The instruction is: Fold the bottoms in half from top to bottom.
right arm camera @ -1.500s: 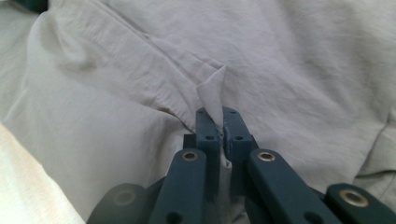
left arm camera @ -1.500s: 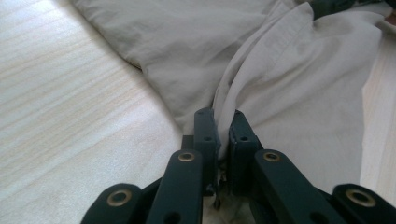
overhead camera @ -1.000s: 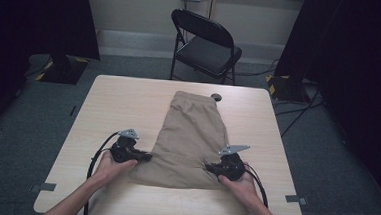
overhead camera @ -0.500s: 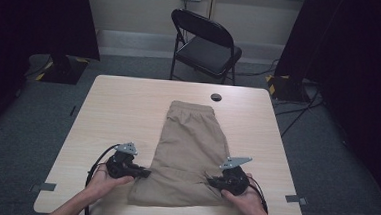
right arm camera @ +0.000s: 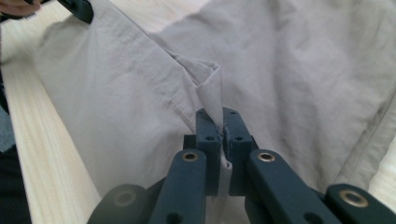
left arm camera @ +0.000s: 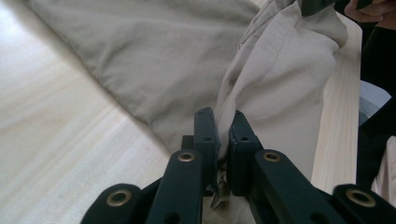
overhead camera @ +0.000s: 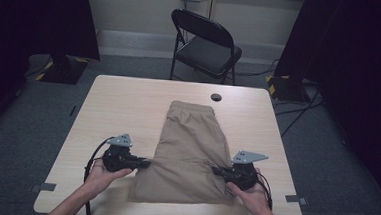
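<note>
High view, khaki cloth shorts (overhead camera: 190,152): long axis runs away from the person, waistband at the far end, on the pale wooden counter (overhead camera: 128,103).
Left gripper (overhead camera: 147,162): clamped on the shorts' near left edge.
Right gripper (overhead camera: 216,171): clamped on the near right edge.

black folding chair (overhead camera: 207,46), wooden table (overhead camera: 128,108), grey carpet (overhead camera: 32,123)

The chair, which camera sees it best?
The high view: the black folding chair stands whole behind the table there. The left and right gripper views look at the tan shorts and tabletop instead.

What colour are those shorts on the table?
The shorts are plain khaki tan, with no pattern; the high view shows it best.
</note>
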Demonstrator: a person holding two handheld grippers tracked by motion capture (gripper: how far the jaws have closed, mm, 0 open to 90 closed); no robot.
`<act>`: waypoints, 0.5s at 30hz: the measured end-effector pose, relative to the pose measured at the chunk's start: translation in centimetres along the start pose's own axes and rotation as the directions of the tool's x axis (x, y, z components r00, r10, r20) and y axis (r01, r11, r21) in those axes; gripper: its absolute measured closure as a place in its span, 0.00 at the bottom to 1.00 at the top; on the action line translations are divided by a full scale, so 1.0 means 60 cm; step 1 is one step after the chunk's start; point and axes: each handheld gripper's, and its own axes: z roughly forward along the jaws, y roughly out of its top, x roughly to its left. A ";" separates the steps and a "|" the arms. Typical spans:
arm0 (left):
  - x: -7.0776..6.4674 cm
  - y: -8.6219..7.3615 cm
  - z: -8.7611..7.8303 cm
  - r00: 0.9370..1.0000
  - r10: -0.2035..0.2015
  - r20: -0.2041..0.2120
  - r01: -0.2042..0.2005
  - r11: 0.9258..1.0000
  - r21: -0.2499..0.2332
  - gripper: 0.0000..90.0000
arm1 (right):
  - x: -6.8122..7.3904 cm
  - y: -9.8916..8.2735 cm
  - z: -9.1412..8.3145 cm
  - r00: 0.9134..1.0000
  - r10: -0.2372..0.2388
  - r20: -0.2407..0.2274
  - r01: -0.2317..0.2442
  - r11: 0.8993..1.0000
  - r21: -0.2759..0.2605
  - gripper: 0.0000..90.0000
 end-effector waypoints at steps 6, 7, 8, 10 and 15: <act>0.000 0.008 -0.010 1.000 -0.008 -0.001 0.008 0.999 -0.036 0.94 | -0.003 0.017 -0.017 1.000 -0.007 0.013 0.008 0.998 -0.058 0.98; 0.001 0.012 -0.013 1.000 -0.003 -0.005 0.002 0.999 -0.040 0.94 | -0.003 0.021 -0.019 1.000 -0.006 0.013 0.007 0.998 -0.066 0.98; 0.001 0.014 -0.016 1.000 -0.006 -0.003 0.006 0.999 -0.052 0.94 | -0.003 0.026 -0.020 1.000 -0.010 0.015 0.011 0.997 -0.074 0.98; 0.002 0.022 -0.024 1.000 -0.011 0.000 0.011 0.997 -0.082 0.94 | -0.003 0.031 -0.022 1.000 -0.011 0.016 0.013 0.996 -0.087 0.98; 0.001 0.035 -0.033 1.000 -0.016 -0.011 0.015 0.993 -0.119 0.94 | -0.006 0.050 -0.033 1.000 -0.015 0.016 0.017 0.992 -0.122 0.98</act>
